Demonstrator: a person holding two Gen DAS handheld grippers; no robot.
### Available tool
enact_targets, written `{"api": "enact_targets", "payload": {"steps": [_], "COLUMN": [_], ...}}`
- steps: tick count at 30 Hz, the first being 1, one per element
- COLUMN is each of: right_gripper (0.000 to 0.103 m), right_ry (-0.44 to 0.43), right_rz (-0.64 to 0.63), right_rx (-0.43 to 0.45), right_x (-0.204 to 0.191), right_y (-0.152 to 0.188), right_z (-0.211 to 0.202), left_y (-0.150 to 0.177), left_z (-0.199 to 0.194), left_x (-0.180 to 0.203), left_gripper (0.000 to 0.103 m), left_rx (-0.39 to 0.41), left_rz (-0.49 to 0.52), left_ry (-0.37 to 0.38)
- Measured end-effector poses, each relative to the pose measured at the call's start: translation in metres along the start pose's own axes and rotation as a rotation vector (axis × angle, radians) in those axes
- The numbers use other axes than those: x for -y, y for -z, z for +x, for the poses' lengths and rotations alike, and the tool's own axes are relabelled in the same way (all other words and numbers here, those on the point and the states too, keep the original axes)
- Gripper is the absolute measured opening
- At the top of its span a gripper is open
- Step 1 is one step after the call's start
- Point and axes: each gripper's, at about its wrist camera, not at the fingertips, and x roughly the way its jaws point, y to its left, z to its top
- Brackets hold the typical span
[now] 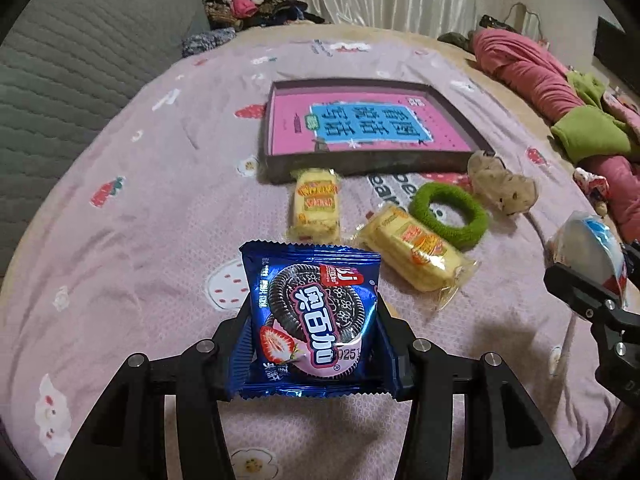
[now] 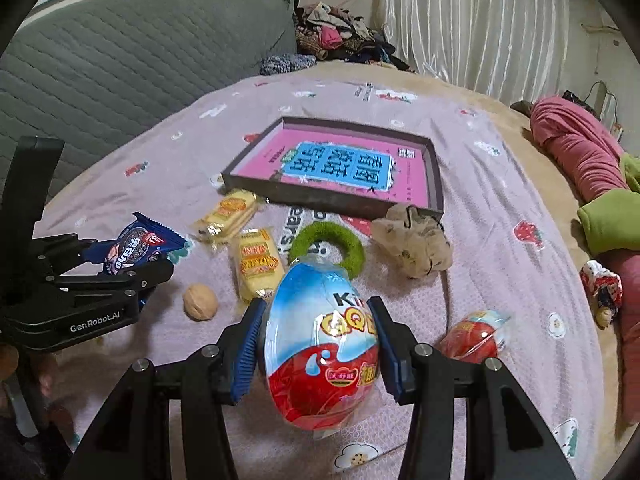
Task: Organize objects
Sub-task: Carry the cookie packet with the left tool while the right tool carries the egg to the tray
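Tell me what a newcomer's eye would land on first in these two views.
First, the snacks held up close to the cameras: a blue cookie packet clamped in the left gripper, and a red and blue egg-shaped treat clamped in the right gripper. Next, the dark shallow tray with a bright pink book inside, lying farther back on the pink bedspread.

Bed with pink strawberry-print sheet point(image 2: 500, 184). Ahead of the tongs: shallow tray point(image 2: 436, 184), two yellow cracker packs point(image 2: 228, 214) point(image 2: 258, 262), green hair tie point(image 2: 352, 252), beige scrunchie point(image 2: 416, 240), walnut point(image 2: 200, 302), second egg point(image 2: 476, 336).
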Motion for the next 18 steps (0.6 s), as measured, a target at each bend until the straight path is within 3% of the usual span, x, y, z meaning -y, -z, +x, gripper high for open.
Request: {"api": "enact_targets", "payload": {"steps": [18], "right_gripper": [0.051], "right_ry": [0.003], "right_rz": [0.018], "right_rx": [0.105], "right_x": [0.004], "right_y": [-0.028], "right_z": [-0.037], "left_y": [-0.034], "left_z": [-0.045], "left_x": [0.012], "left_gripper": [0.053], "left_rx": [0.078], "left_rz": [-0.007], "left_ry": [-0.012]}}
